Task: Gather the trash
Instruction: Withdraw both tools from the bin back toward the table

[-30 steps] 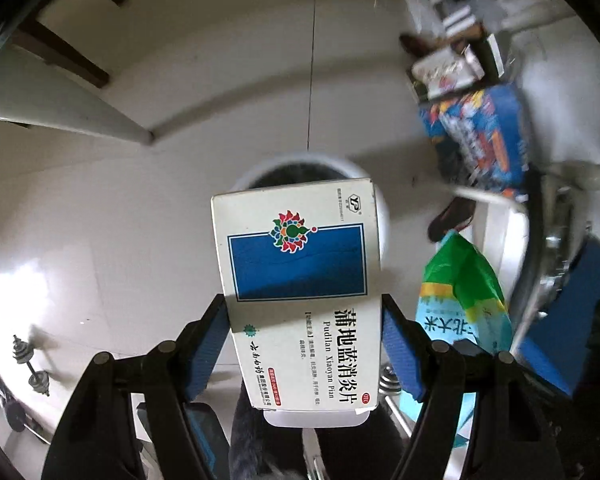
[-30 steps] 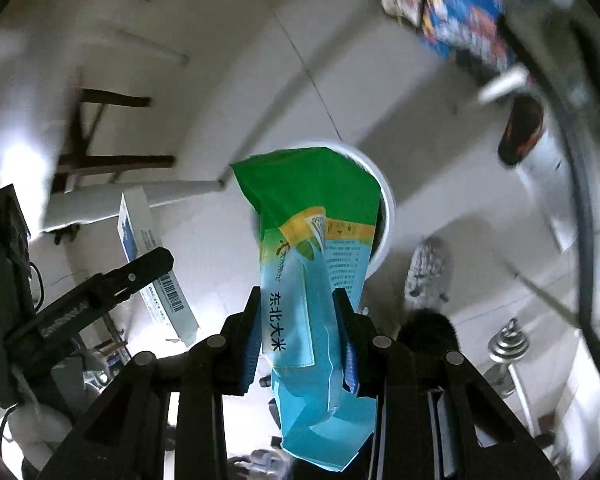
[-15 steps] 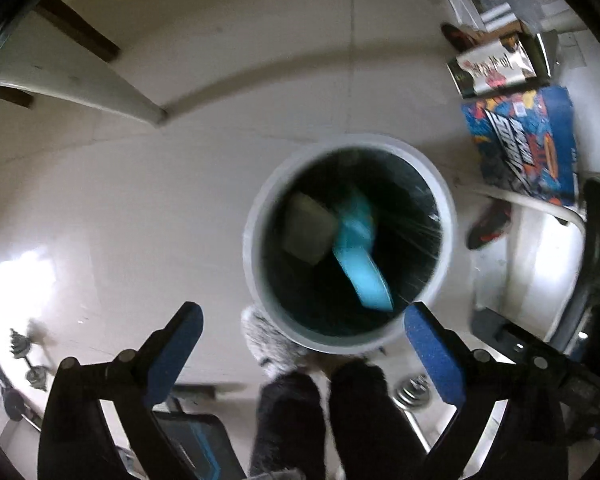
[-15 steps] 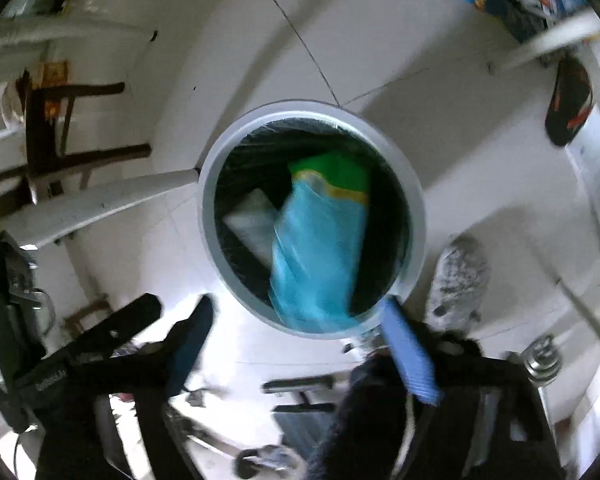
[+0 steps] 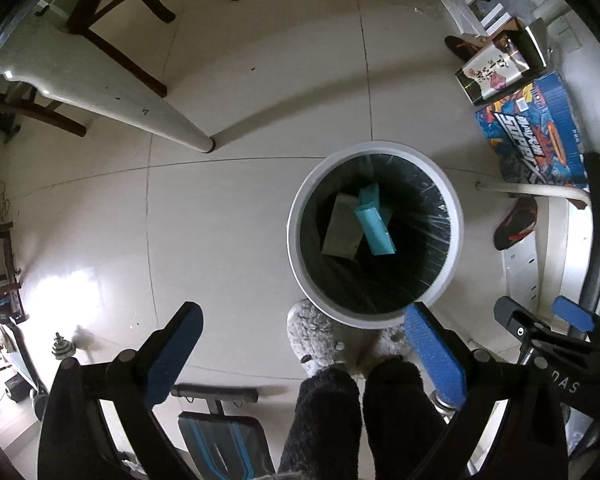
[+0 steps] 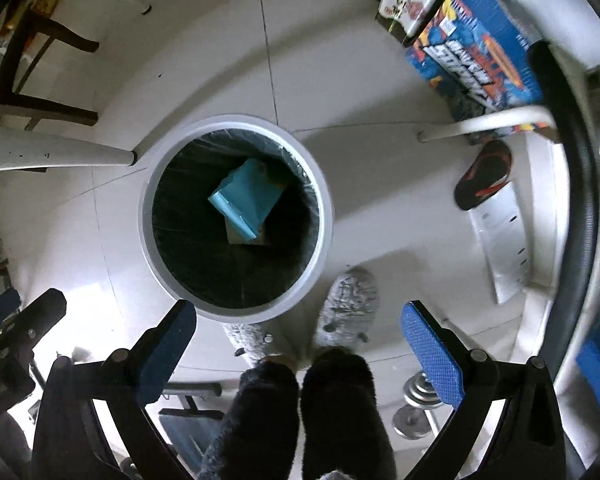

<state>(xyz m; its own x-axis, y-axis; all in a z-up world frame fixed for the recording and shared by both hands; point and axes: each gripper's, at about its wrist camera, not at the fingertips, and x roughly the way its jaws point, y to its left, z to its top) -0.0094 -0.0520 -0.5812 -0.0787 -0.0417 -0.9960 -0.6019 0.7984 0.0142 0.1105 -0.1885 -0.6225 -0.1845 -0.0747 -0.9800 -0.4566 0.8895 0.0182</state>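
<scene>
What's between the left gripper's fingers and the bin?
Nothing held: left gripper is open, over bare floor and a grey slipper touching the bin rim, seen in the left wrist view.

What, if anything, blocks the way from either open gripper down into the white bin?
Nothing visible does. The bin is uncovered; the box and the blue bag already lie inside. Left gripper and right gripper are open and empty.

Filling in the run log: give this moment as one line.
left tool: open, empty | right tool: open, empty | white round bin: holds grey carton, turquoise bag
</scene>
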